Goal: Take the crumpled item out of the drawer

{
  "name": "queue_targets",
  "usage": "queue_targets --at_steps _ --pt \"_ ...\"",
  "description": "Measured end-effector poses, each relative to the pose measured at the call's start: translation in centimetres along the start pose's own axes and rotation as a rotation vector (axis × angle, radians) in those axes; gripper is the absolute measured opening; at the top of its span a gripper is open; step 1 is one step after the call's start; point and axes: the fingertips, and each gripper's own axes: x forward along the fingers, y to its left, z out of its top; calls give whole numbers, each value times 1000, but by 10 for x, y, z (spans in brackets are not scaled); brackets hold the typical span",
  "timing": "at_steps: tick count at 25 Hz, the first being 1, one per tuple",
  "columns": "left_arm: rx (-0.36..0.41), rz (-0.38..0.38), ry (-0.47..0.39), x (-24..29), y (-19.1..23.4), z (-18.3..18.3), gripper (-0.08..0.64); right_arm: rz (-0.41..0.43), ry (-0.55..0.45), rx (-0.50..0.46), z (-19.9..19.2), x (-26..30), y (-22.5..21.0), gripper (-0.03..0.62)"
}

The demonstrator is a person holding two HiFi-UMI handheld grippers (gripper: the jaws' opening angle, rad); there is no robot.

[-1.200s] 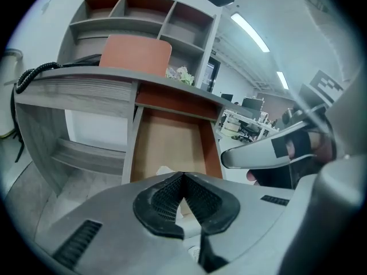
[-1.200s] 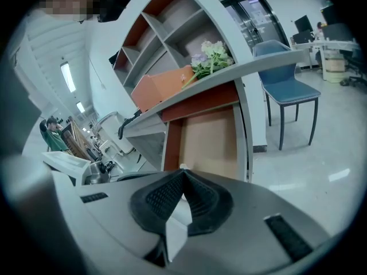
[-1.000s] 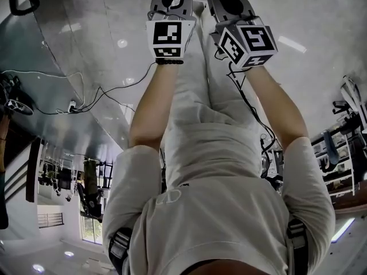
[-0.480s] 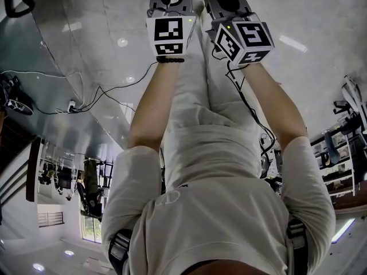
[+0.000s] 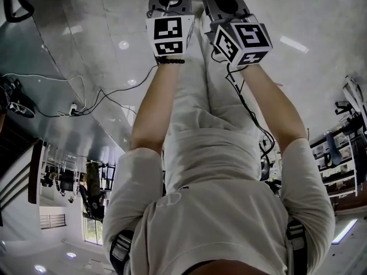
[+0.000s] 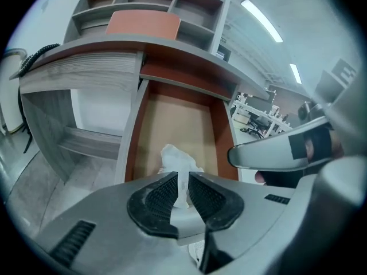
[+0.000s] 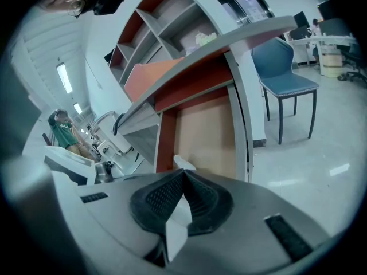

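Observation:
The crumpled item [image 6: 176, 160], a white paper wad, lies on the tan bottom of the open drawer [image 6: 133, 139] under the desk. My left gripper [image 6: 182, 189] hangs just above it. Its jaws are opening, with a narrow gap between the black pads and a strip of the white paper showing in that gap. My right gripper [image 7: 183, 182] is beside it over the same drawer [image 7: 209, 128], its pads closed together with nothing held; a corner of the crumpled item [image 7: 184, 163] peeks past them. In the head view only the two marker cubes [image 5: 170, 35] [image 5: 243, 40] show.
The desk carries a shelf unit [image 6: 146, 2] with an orange panel [image 6: 143, 23] above the drawer. A blue chair [image 7: 285, 70] stands on the floor to the right. A person in green [image 7: 62, 132] stands far off. Cables [image 5: 86, 99] trail across the floor.
In the head view both grippers have edged slightly up and away along with the arms. Nothing else has visibly moved.

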Motion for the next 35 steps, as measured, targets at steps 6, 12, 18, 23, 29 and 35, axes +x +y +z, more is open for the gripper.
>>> queue_targets --at_steps 6,12,18,23,29,35 --pt "23 19 21 7 -2 3 117 1 -8 15 4 -1 -2 2" --pt "42 49 43 10 -1 1 121 3 -8 24 3 -2 -4 2" --pt "60 79 74 12 4 -4 100 3 -4 29 1 1 -5 2" --pt "81 107 91 11 5 -3 26 6 -3 32 3 -3 -6 2" --pt "85 122 103 12 9 -4 2 7 0 37 1 -2 -6 2" --pt "73 124 94 12 9 0 -2 5 -1 42 3 -5 -8 2"
